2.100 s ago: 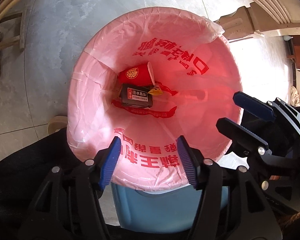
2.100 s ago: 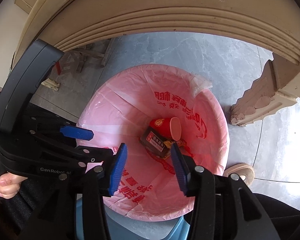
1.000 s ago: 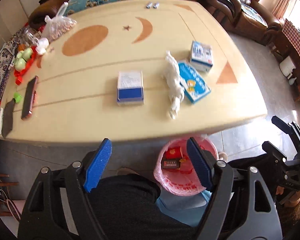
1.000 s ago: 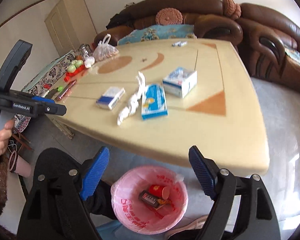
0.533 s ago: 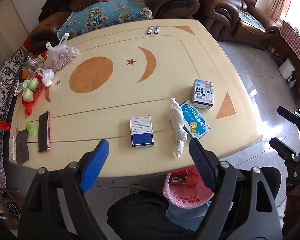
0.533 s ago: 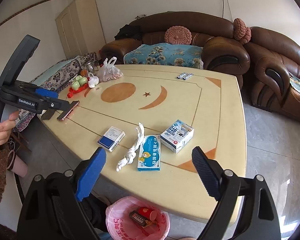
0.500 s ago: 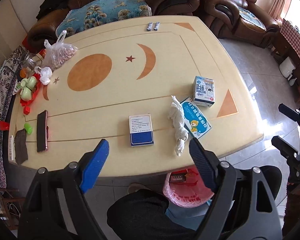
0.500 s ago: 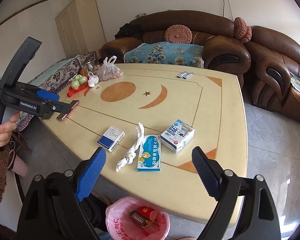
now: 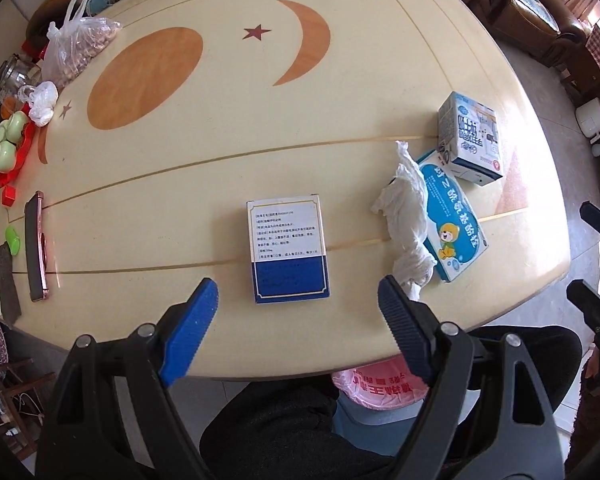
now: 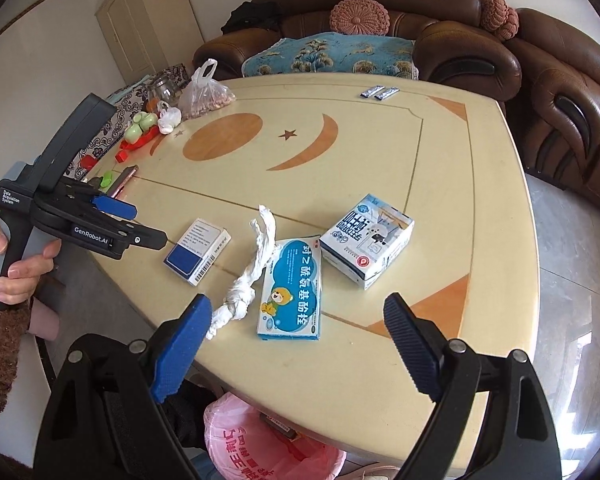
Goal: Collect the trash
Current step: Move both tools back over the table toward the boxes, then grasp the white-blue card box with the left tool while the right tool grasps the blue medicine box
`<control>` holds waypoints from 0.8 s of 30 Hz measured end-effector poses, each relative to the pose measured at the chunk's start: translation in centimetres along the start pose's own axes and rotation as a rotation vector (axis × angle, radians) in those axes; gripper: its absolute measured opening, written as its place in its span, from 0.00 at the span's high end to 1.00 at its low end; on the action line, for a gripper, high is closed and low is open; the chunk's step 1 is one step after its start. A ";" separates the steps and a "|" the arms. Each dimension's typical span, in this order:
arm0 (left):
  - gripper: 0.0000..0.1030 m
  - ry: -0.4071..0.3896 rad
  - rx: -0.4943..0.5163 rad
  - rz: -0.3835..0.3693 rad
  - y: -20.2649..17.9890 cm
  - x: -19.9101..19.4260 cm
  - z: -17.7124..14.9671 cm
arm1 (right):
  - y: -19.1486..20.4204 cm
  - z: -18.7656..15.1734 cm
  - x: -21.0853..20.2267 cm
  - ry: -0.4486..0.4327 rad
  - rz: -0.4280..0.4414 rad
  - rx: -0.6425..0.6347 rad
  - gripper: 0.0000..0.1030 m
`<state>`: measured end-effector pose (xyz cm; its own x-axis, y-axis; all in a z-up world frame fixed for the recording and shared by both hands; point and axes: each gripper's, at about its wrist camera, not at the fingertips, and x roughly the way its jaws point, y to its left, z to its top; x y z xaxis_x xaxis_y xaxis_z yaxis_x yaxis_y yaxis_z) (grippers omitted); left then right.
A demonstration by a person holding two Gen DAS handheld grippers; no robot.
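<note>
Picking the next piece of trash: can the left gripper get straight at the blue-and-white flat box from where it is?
Probably yes. The left gripper hangs above the blue-and-white flat box with its jaws open, and the box lies apart from the twisted white tissue.

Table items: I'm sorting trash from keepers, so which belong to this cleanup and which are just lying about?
Job:
blue-white box
twisted tissue
bear box
white carton
pink-lined bin

Lying about:
phone
bag of nuts
two sachets

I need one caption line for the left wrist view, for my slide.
Open left gripper above a blue-and-white box on the table, beside a twisted tissue.
</note>
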<state>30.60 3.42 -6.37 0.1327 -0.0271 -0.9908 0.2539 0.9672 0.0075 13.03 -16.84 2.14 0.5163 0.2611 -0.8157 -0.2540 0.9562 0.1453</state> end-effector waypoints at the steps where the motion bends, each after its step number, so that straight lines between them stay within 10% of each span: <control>1: 0.22 0.008 0.001 -0.001 0.0 0.5 0.3 | 0.0 -0.1 0.8 0.014 -0.003 -0.004 0.17; 24: 0.22 0.118 0.008 0.000 1.3 7.8 3.0 | 2.1 -1.0 11.4 0.260 -0.054 -0.150 0.17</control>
<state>34.88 3.73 -13.72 0.0196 0.0033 -0.9998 0.2613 0.9652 0.0083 17.59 -11.95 -7.39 0.3108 0.1492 -0.9387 -0.3596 0.9327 0.0291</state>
